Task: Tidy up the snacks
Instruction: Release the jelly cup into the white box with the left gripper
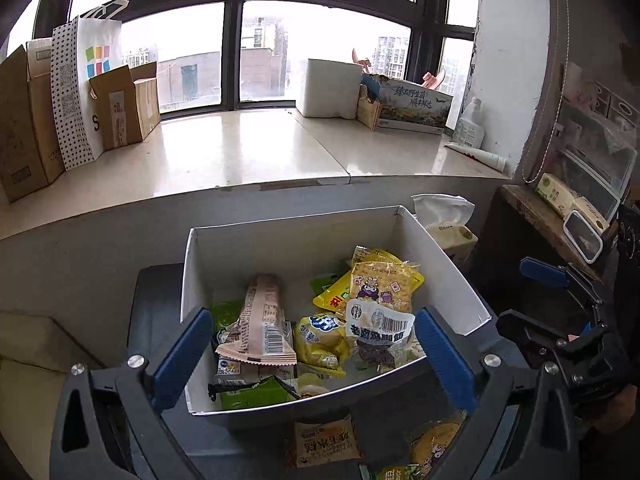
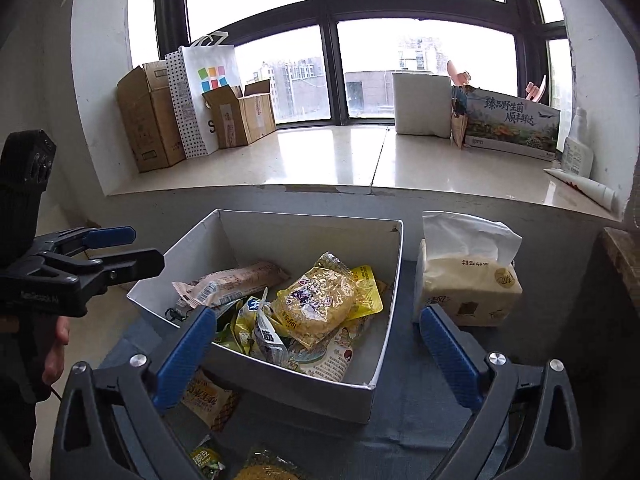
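Snack packets lie loose at the bottom edge of both wrist views, on the dark cloth in front of the white box (image 1: 448,276): an orange-labelled packet (image 1: 326,442) low centre in the left view, and a yellow one (image 1: 434,446) to its right, half cut off by the frame. Those are probably what remains to be sorted. Both tools are empty. The left gripper (image 1: 312,354) has its blue jaws spread wide, framing the box's near wall; the right gripper (image 2: 316,354) is just as wide, straddling the box's near corner with nothing between the pads.

Risk starts right there. Reaching down for a loose packet with jaws this wide, a finger could catch the thin cardboard rim and shove or tip the box. The packets are slick and crinkly, so a pinch on an edge may slip. Inside, the pile already rises in the middle; the noodle pack (image 2: 320,304) sits on top at a tilt, and another drop could slide it over the low near wall. At right centre of the right view, the tissue pack (image 2: 468,280) stands just beside the box and could be knocked.

Packets under the pile are mostly buried and unreadable. Farther off, the windowsill cartons are irrelevant, and glare washes out the window.
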The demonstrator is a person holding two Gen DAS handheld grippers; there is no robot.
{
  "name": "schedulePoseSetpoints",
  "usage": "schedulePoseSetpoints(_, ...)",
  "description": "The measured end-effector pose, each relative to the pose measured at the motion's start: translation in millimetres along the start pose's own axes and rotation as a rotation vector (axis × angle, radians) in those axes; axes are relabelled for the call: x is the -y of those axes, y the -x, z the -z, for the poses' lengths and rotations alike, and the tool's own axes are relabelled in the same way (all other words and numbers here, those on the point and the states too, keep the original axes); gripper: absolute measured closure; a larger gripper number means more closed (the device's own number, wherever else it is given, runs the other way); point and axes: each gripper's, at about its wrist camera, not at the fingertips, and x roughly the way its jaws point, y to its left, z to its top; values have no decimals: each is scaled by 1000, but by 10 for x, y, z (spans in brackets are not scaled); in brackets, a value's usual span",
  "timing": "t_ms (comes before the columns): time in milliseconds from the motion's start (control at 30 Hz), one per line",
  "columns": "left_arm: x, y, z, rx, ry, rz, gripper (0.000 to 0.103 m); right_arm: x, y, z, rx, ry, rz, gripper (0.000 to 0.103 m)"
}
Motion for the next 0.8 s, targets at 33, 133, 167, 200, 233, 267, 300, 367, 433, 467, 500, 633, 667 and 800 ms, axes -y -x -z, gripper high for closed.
schedulePoseSetpoints(33,14,69,33,9,-5,3,0,-6,72,32,7,-4,-3,0)
schedulePoseSetpoints(133,66,300,153,37,-26,14,0,-31,291,174,17,-6,-30,0)
schedulePoseSetpoints(167,80,380,202,43,-30,19,0,-40,367,236,23,-6,-42,0)
schedulePoseSetpoints(200,91,462,260,49,-29,29,0,-55,435,302,26,-3,-55,0)
schedulePoseSetpoints(233,104,545,322,58,-26,42,0,-68,493,375,20,2,-61,0)
schedulePoseSetpoints(267,127,617,394,62,-25,53,0,-76,553,454,17,-2,-62,0)
schedulePoseSetpoints(300,153,682,469,64,-25,64,0,-79,608,542,19,-10,-64,0)
schedulePoseSetpoints(367,212,804,632,73,-19,78,0,-79,694,732,8,-29,-53,0)
schedulePoseSetpoints(433,264,913,814,75,4,88,0,-79,752,942,-7,-49,-36,0)
schedulePoseSetpoints(467,287,965,914,78,16,99,0,-85,770,1056,-23,-53,-23,0)
schedulePoseSetpoints(500,313,1008,1017,76,23,105,0,-84,781,1173,-41,-64,-22,0)
schedulePoseSetpoints(633,471,1093,1401,56,4,71,0,-65,824,1593,-96,-126,16,0)
schedulePoseSetpoints(667,503,1099,1483,46,4,69,0,-58,826,1669,-107,-134,34,0)
schedulePoseSetpoints(800,556,1126,1758,-2,35,93,0,-83,796,1859,-145,-109,38,0)
